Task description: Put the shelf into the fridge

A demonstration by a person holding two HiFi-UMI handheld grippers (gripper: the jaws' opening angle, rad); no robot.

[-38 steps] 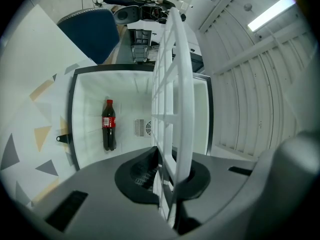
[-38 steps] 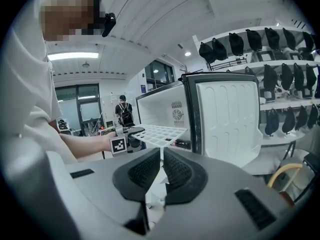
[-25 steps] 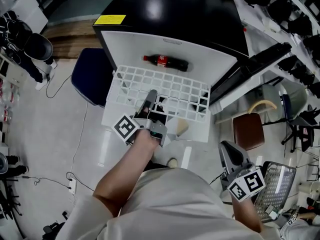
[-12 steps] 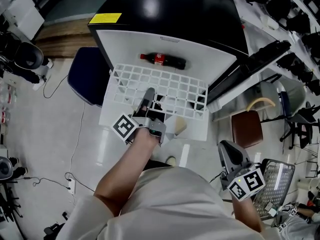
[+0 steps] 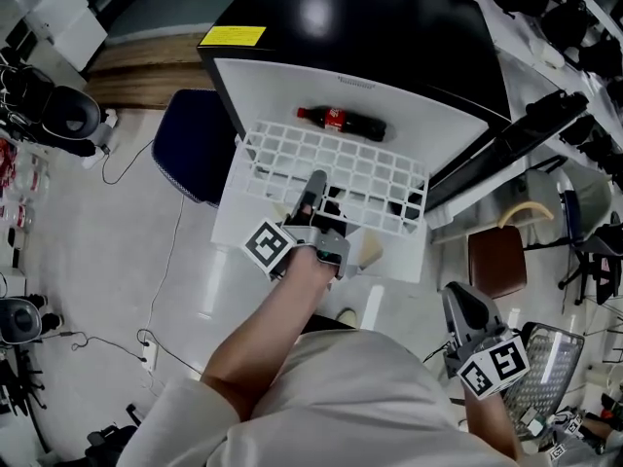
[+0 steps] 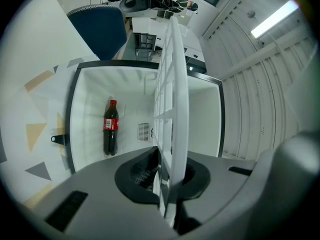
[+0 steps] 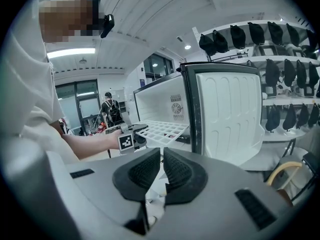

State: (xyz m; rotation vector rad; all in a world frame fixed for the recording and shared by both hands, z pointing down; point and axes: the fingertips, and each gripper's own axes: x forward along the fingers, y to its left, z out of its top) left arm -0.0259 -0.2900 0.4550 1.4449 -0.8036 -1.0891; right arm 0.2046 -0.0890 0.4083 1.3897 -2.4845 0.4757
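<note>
Your left gripper [image 5: 313, 191] is clamped on the near edge of the white wire shelf [image 5: 370, 178]. In the left gripper view, its jaws are shut tight on the frame and the grid runs straight out from between them. You hold the shelf roughly level in front of the open fridge [image 5: 389, 27]. The shelf's far edge is at the mouth of the white cavity and the rest hangs out towards you. How far the far edge reaches past the opening is hard to judge from above.

A cola bottle [image 5: 341, 122] lies on its side on the fridge floor, beyond the shelf's far edge and apart from it. The fridge door [image 5: 506, 134] stands swung open on your right.

Your right gripper [image 5: 459, 305] hangs low by your right hip, well apart from the shelf and the fridge. In the right gripper view its ribbed pads [image 7: 142, 173] are drawn together with only a sliver of a gap, and nothing is between them.

A dark blue chair [image 5: 190, 144] stands just to the left of the fridge.
</note>
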